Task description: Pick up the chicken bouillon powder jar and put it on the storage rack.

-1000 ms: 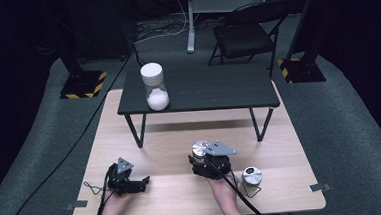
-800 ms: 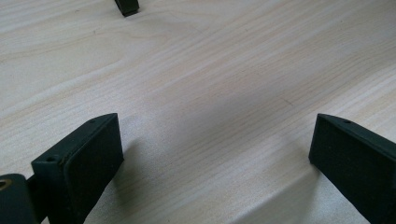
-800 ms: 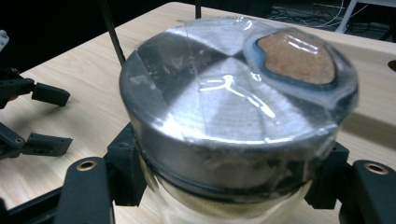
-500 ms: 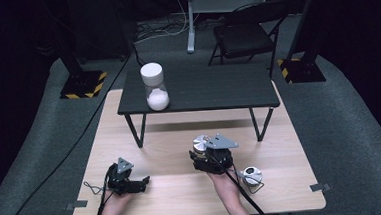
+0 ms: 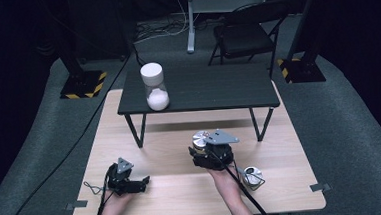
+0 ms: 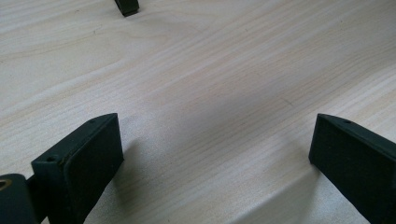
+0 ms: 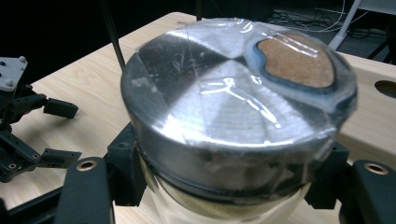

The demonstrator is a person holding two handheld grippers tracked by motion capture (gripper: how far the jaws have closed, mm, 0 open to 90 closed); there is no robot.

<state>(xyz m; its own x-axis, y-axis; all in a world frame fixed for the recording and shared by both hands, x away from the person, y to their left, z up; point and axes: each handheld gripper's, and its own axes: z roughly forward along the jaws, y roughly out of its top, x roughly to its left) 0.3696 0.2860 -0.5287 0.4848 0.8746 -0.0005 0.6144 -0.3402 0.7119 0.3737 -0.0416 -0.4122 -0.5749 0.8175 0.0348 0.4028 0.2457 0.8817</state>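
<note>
Gripping a metal-lidded jar (image 7: 233,126) above the wooden table's (image 5: 291,146) middle, the right gripper (image 5: 207,154) clamps it; no label readable. The left gripper (image 5: 133,183) rests wide open, empty, near the front-left corner.

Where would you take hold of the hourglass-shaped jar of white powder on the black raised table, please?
Probably at the narrow waist of the jar, coming level from the near, open side of the black table. It stands upright, the white cap and powder-filled bulb are both wider than the waist, so closed jaws there should not slip up or down.
</note>
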